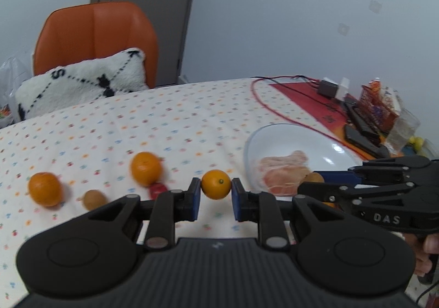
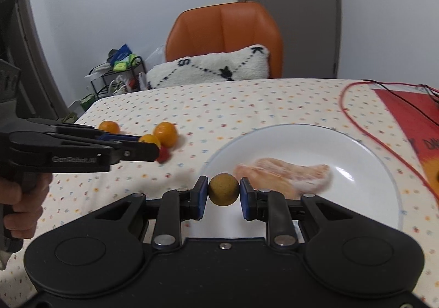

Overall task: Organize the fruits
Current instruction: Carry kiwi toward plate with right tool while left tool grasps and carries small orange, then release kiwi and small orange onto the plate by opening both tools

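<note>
My left gripper (image 1: 216,199) was clamped on a small orange (image 1: 216,184), off the table. My right gripper (image 2: 222,196) pinched a brown round fruit (image 2: 223,189) at the near rim of the white plate (image 2: 365,170), peeled segments (image 2: 285,173) behind it. Farther left: two oranges (image 1: 45,189) (image 1: 146,168), one brown fruit (image 1: 94,199) on the dotted tablecloth (image 1: 164,121).

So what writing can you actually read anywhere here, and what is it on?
"DAS": on the right gripper, seen from the left wrist.
"GenRobot.AI": on the left gripper, seen from the right wrist.
"S" and "K": on the pillow.
Red mat: lettering cut off, unreadable.
Snack packet: too blurred.
</note>
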Demonstrator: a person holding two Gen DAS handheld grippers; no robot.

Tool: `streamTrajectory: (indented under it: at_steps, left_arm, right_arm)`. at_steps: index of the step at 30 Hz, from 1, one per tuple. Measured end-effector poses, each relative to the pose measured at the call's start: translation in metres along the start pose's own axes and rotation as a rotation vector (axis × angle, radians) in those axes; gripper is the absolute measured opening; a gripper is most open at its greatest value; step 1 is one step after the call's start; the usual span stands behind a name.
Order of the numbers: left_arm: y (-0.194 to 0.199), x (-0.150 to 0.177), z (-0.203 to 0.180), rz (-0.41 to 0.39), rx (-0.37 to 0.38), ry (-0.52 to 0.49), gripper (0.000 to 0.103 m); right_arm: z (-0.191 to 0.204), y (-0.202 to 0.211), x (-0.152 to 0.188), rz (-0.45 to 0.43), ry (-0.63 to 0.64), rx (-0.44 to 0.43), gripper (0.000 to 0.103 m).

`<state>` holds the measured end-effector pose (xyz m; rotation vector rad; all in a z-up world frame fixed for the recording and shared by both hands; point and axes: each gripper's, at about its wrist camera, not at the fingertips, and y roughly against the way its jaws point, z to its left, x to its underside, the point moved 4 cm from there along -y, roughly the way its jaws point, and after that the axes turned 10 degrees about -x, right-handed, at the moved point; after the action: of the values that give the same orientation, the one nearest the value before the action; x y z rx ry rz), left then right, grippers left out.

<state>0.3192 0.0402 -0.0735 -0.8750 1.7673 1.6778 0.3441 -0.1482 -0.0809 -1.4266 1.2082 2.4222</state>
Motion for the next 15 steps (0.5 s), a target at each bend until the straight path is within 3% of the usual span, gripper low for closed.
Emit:
streamTrajectory:
  at_steps: [15]
  left_arm:
    - [0.004, -0.001, -0.064, -0.012, 0.073, -0.065, 0.022]
  right_arm:
    - [-0.045, 0.047, 0.018, -0.046, -0.066, 0.09, 0.023]
